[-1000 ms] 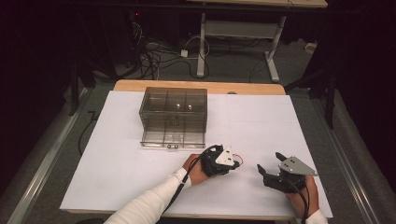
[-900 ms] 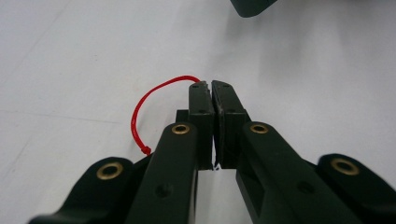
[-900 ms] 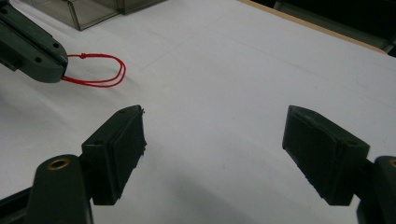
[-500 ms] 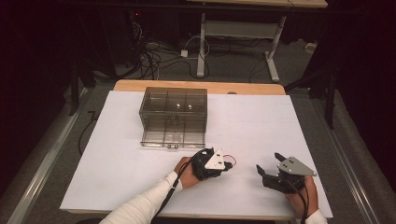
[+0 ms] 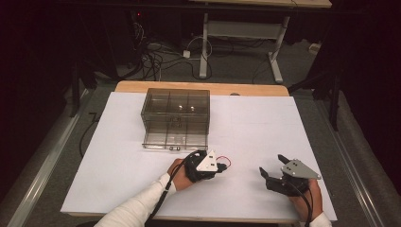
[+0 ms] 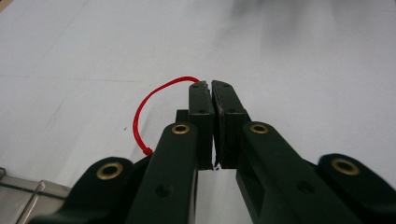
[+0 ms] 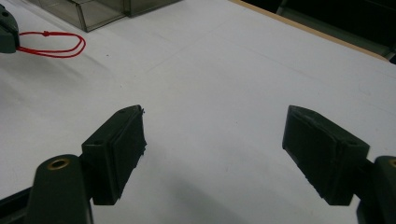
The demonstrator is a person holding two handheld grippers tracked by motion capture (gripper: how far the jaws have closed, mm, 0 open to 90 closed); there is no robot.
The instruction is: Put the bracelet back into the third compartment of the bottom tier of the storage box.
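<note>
Red string (image 6: 140, 112) is the thing being worked on, and the left claw (image 6: 211, 85) holds it. In the left claw view the two black jaws are pressed together with no gap, and the string comes out at their tips and bends in a loop toward 9 o'clock. That view does not show how the string ends.

The right claw view shows more of it: the red string (image 7: 55, 45) lies as a long flat loop with a small knot on the white tabletop (image 7: 243, 70), up at 10 o'clock, with one end going into the dark tip of the other claw at the picture's edge. The right claw (image 7: 212, 140) has its jaws spread wide with nothing between them, just bare tabletop.

From the high view, the left claw (image 5: 221, 166) sits near the front of the tabletop (image 5: 265, 123), and a bit of red string (image 5: 226, 162) peeks out at its 3 o'clock side. The right claw (image 5: 270, 169) is well apart from it, further toward 3 o'clock. A clear plastic drawer box (image 5: 176, 118) stands at 12 o'clock from the left claw, near but not touching.
</note>
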